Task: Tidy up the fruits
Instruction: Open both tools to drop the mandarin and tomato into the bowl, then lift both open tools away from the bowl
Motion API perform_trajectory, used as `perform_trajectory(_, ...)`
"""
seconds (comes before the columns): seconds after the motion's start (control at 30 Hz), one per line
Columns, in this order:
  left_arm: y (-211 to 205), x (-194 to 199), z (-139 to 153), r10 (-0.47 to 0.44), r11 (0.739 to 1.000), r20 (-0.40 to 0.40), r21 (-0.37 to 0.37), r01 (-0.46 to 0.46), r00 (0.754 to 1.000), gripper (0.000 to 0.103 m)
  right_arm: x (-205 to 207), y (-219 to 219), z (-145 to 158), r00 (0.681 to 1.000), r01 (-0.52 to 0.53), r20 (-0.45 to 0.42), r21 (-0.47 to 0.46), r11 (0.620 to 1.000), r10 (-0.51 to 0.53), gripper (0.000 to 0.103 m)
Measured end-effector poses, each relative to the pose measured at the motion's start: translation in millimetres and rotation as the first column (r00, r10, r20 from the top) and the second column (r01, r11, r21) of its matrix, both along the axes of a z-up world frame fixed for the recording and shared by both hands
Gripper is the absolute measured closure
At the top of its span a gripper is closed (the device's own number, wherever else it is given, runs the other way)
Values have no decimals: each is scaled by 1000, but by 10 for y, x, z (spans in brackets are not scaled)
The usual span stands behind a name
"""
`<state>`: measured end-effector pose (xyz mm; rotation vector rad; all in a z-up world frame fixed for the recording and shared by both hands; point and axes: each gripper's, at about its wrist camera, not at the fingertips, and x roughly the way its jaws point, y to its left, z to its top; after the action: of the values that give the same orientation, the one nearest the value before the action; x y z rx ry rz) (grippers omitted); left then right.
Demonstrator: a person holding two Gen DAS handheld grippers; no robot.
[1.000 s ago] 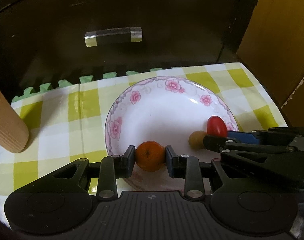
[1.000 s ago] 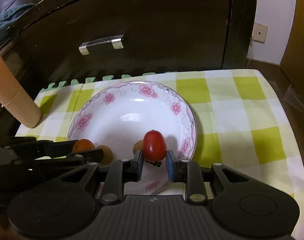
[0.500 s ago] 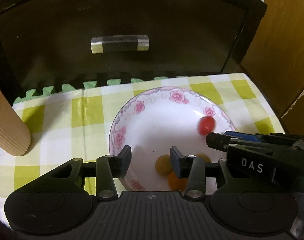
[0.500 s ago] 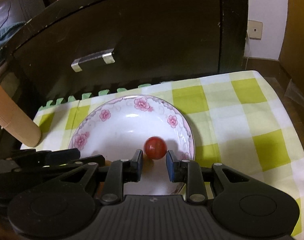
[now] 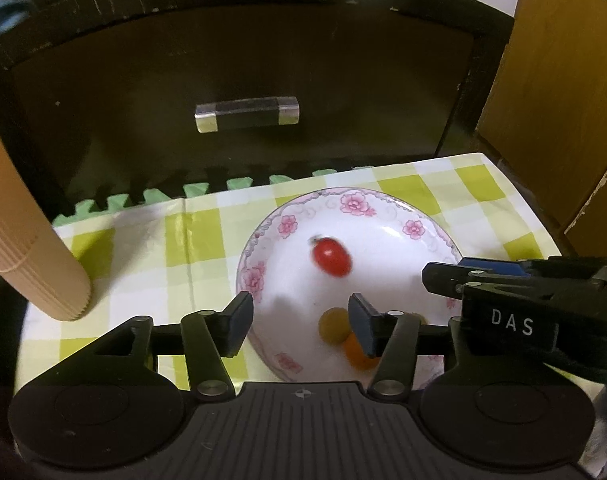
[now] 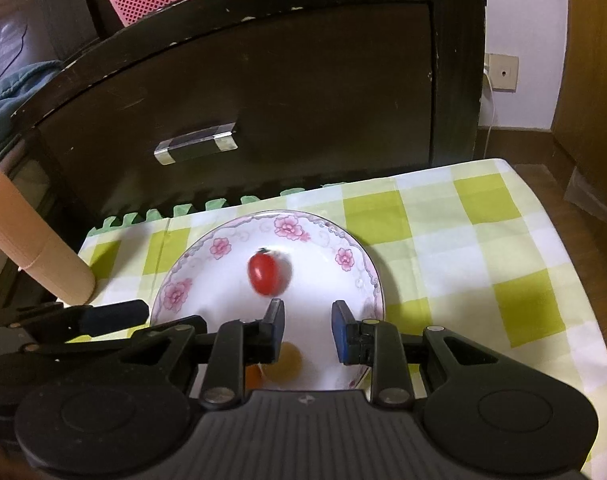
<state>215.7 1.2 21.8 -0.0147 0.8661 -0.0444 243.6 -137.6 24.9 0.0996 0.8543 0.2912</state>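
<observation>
Three fruits lie in our floral plate (image 5: 425, 224): red tomato (image 5: 332, 257), yellow fruit (image 5: 334, 325), orange fruit (image 5: 355, 354). Our left claw (image 5: 299, 322) has just been opening, empty; right claw (image 6: 307, 322) stands parted, empty.

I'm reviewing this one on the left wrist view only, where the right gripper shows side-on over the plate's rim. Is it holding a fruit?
Observer: No. Seen from its own camera, the right gripper has its jaws narrowly apart with nothing between them.
Operator: Any fruit on the cloth that gripper hides from me?
Observer: None shows. The checked cloth right of the plate carries no fruit out to its edge.
Operator: What's past the dark cabinet's right side?
Observer: Beside the cabinet there's a wall socket with a white cable hanging from it.
</observation>
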Motion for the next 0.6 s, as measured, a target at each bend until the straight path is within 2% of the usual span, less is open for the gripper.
perform_trajectory(0.17, 30, -111, 56, 6, 1000, 10, 2, -6, 1000, 36, -114, 34, 62, 1000, -12, 17, -22, 1000, 12, 78)
perform_trajectory(0.6, 64, -400, 121, 2, 1000, 13, 5, -2, 1000, 32, -467, 60, 174, 1000, -16, 20, -16, 1000, 17, 77)
